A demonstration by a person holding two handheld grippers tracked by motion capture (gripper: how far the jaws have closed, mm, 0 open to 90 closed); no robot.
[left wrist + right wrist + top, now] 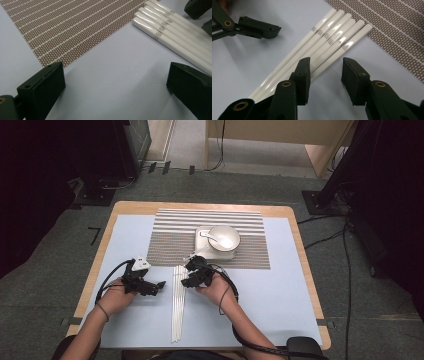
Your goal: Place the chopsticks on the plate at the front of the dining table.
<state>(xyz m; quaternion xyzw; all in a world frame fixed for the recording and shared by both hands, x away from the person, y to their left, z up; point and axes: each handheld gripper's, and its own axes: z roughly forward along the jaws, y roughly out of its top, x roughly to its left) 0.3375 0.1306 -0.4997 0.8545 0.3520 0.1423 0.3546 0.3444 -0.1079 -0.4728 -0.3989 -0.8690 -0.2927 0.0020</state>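
Several white chopsticks lie side by side on the pale blue mat, their printed ends at the edge of the striped placemat. My right gripper is open low over their far ends. In the right gripper view its jaws straddle the outermost chopstick, and one jaw rests over the bundle without pinching. My left gripper stands open just left of the bundle. In the left gripper view its jaws are wide apart over bare mat, with the chopsticks to their right.
A grey square plate on the placemat carries a white bowl with a spoon, just beyond my right gripper. The wooden table edge borders the mat. Cables and dark stands surround the table on the floor.
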